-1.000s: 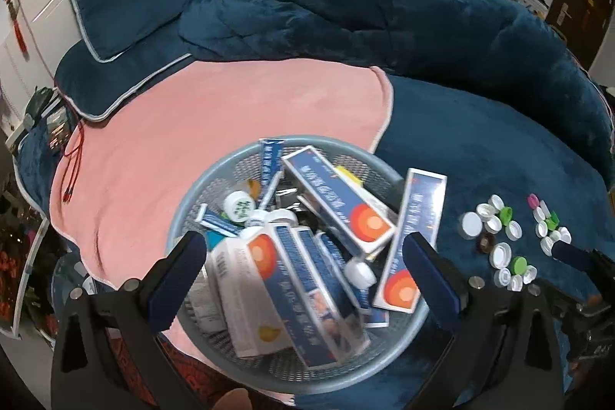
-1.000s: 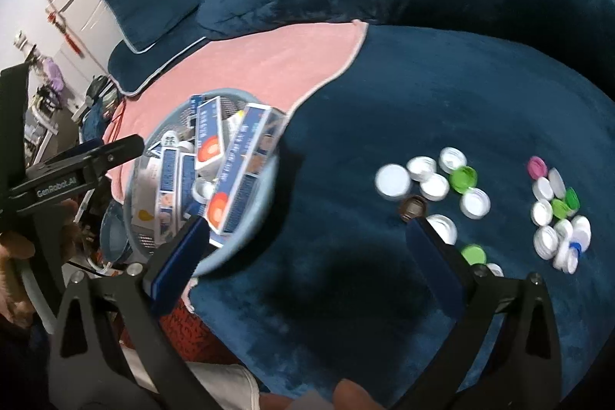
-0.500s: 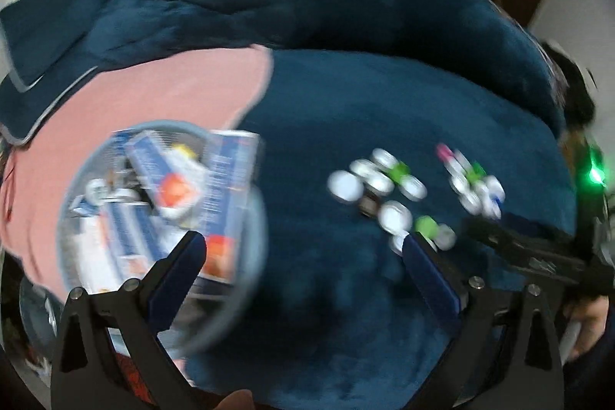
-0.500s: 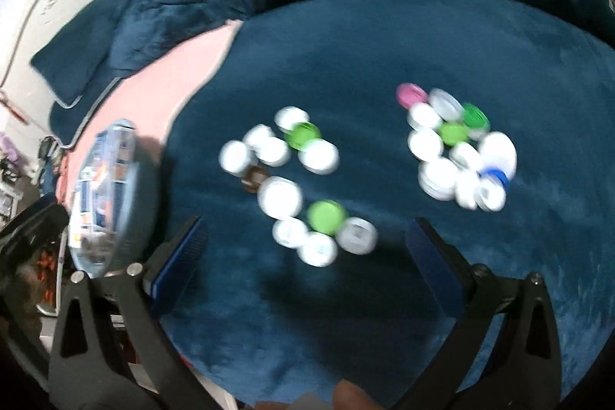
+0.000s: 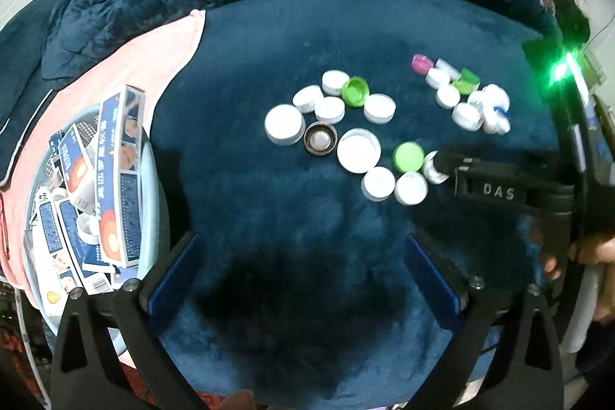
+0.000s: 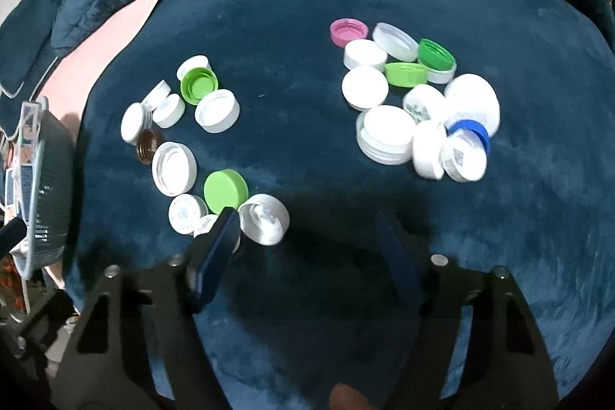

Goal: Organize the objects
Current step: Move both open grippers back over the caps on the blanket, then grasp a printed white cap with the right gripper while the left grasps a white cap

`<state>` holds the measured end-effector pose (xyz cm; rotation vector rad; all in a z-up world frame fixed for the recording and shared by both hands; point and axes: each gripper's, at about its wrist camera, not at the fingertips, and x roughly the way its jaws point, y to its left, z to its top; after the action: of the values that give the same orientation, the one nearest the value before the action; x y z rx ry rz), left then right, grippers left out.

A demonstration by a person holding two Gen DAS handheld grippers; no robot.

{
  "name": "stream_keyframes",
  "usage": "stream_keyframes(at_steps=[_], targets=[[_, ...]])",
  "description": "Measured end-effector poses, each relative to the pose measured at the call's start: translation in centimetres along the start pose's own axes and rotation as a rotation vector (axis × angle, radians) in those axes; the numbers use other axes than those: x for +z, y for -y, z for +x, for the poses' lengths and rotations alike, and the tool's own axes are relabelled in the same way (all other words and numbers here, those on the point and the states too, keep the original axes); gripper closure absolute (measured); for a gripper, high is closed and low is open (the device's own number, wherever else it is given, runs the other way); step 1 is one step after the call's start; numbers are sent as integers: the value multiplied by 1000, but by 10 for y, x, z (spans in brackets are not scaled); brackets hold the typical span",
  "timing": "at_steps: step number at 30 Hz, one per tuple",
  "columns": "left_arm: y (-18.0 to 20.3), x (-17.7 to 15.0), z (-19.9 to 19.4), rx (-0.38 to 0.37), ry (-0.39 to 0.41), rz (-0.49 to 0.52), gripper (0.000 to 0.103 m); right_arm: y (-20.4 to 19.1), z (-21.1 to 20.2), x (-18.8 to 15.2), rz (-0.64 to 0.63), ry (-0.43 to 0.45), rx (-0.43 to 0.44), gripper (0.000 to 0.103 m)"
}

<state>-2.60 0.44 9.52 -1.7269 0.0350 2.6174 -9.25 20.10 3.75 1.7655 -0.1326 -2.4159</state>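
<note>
Two clusters of loose bottle caps lie on the dark blue blanket (image 5: 269, 64). The left cluster has white, green and brown caps around a large white cap (image 5: 358, 150). The right cluster (image 5: 467, 114) is mostly white, with a pink cap (image 6: 348, 31) and a blue one (image 6: 471, 131). My left gripper (image 5: 300, 256) hangs open over bare blanket in front of the left cluster. My right gripper (image 6: 307, 229) is at the near end of that cluster, its jaws closing. A white cap (image 6: 263, 223) lies just inside its left finger (image 6: 221, 237), and no pad presses on it.
A grey mesh basket (image 5: 152, 187) full of blue-and-white medicine boxes sits at the left on a pink towel (image 5: 127, 64). Bunched blue bedding rises behind. A hand (image 5: 592, 252) holds the right gripper at the right edge.
Both views have swung from the basket to the caps and dropped closer to the blanket. The right gripper's jaws have narrowed beside a white cap.
</note>
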Motion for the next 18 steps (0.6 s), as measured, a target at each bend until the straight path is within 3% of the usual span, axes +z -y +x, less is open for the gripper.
stream_keyframes(at_steps=[7,8,11,18], targets=[[4,-7,24,23,-51,36,1,-16,9,-5,-113,-18,-36,31],[5,-7,25,21,-50,39,1,-17,11,-5,-124,-18,-48,37],[7,-6,26,5,-43,42,1,-17,16,-6,-154,-15,-127,67],[11,-4,46,-6,-40,40,1,10,0,-15,-91,-9,-66,71]])
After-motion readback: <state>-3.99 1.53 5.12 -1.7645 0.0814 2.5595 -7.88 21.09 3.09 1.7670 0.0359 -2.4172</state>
